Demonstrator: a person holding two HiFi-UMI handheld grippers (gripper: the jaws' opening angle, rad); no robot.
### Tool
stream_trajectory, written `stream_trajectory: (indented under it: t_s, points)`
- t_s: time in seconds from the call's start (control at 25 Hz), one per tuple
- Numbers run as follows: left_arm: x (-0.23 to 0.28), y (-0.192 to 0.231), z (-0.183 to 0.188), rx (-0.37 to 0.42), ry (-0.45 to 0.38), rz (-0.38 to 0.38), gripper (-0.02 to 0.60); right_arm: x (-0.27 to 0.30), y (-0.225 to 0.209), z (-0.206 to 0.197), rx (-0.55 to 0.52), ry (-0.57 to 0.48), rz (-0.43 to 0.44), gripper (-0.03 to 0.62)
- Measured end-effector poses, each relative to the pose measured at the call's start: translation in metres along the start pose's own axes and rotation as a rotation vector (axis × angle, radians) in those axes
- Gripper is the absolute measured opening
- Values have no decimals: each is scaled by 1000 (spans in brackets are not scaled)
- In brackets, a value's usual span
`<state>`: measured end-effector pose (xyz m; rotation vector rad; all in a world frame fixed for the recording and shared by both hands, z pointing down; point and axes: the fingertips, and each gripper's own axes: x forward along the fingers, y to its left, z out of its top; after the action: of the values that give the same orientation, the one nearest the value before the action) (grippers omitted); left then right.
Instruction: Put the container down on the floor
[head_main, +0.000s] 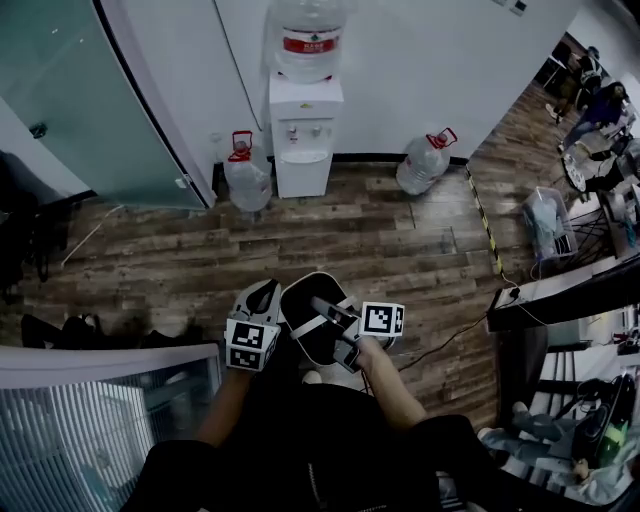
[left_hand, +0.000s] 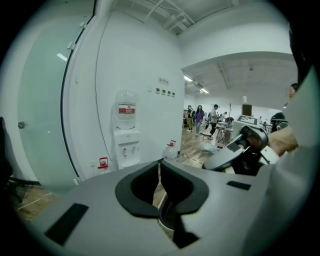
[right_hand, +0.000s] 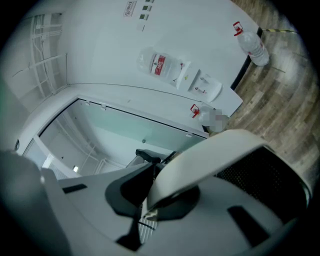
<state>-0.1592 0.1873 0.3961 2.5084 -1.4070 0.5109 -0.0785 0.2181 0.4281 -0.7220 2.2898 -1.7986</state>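
Left gripper (head_main: 262, 302) and right gripper (head_main: 345, 322): my jaws pinched tight on opposite rims of the container (head_main: 308, 335). It hangs between them, off the wood floor (head_main: 390, 240). Water dispenser (head_main: 305, 140) beyond, against the wall.

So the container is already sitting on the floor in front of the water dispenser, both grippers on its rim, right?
No: the container is held in the air above the floor, as the head view shows. The left gripper and right gripper do grip its rim, facing the water dispenser.
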Motion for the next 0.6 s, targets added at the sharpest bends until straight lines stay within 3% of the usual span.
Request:
stream_trajectory:
  t_s: [0.6]
  points:
    - [106,118,42,-8,3,-78,25,104,-10,124,31,-57,-47,29]
